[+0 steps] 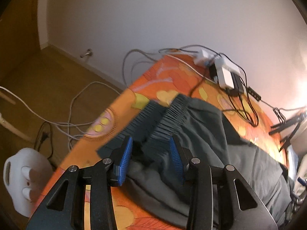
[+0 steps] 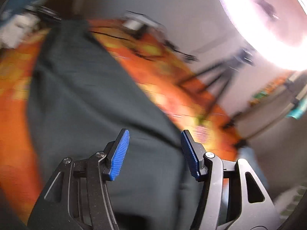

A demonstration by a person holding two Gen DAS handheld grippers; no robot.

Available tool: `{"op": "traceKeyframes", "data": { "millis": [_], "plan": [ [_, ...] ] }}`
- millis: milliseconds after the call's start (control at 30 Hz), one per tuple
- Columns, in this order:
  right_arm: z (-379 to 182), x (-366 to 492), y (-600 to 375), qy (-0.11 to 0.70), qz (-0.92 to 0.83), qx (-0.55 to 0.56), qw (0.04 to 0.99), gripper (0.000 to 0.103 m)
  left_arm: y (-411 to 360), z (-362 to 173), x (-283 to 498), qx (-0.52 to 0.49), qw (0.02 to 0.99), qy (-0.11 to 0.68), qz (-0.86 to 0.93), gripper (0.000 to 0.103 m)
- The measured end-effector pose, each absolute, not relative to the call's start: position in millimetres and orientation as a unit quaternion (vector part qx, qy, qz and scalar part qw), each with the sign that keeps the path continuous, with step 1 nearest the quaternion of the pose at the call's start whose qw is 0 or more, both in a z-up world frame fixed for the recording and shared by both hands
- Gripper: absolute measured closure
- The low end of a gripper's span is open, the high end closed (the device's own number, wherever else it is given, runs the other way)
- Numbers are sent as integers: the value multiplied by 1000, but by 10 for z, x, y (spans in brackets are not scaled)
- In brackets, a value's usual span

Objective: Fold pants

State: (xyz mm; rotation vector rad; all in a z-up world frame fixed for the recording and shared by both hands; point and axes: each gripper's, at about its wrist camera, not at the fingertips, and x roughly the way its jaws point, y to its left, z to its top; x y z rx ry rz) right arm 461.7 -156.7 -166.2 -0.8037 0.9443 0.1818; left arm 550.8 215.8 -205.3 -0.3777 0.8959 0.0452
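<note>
**Pants, dark grey, one pair: lying on the orange surface**

Pants (image 1: pixel 207 134) spread across the orange patterned surface (image 1: pixel 172 76), ribbed cuffs toward its far corner. My left tongs (image 1: pixel 151 151) part-open over the cuffs, gripping nothing. My right tongs (image 2: pixel 154 151) wide, empty, over the cloth. White adapters, cables at far edge.

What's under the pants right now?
The grey pants lie on an orange patterned tablecloth, which shows all around them. Whatever else sits beneath the fabric is covered; the table itself cannot be seen either.
</note>
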Motion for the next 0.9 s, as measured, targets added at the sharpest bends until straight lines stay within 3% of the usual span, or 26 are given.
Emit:
{"op": "traceKeyframes", "data": {
  "millis": [267, 300, 367, 433, 500, 633, 733, 800, 900],
  "plan": [
    [-2091, 4615, -978, 497, 208, -324, 778, 45, 1976, -2184, 5581, -156, 889, 429, 34, 65],
    [-2164, 4599, -908, 501, 219, -324, 772, 45, 1929, -2184, 5582, -142, 893, 424, 41, 67],
    [-2271, 4574, -801, 502, 230, -335, 763, 45, 1907, -2169, 5547, -125, 900, 415, 49, 82],
    [-2378, 4540, -704, 505, 238, -346, 754, 45, 1898, -2145, 5539, -123, 904, 407, 51, 83],
    [-2485, 4528, -632, 507, 236, -360, 747, 45, 1907, -2087, 5517, -120, 909, 395, 52, 96],
    [-2523, 4613, -623, 505, 221, -355, 755, 45, 1944, -1932, 5447, -114, 918, 376, 51, 97],
    [-2531, 4674, -661, 517, 221, -336, 755, 61, 1989, -1833, 5400, -110, 922, 367, 51, 97],
    [-2520, 4703, -673, 527, 214, -326, 755, 94, 2026, -1797, 5375, -109, 923, 364, 53, 97],
    [-2491, 4691, -732, 529, 212, -316, 758, 98, 2085, -1755, 5343, -105, 926, 359, 56, 97]
  ]
}}
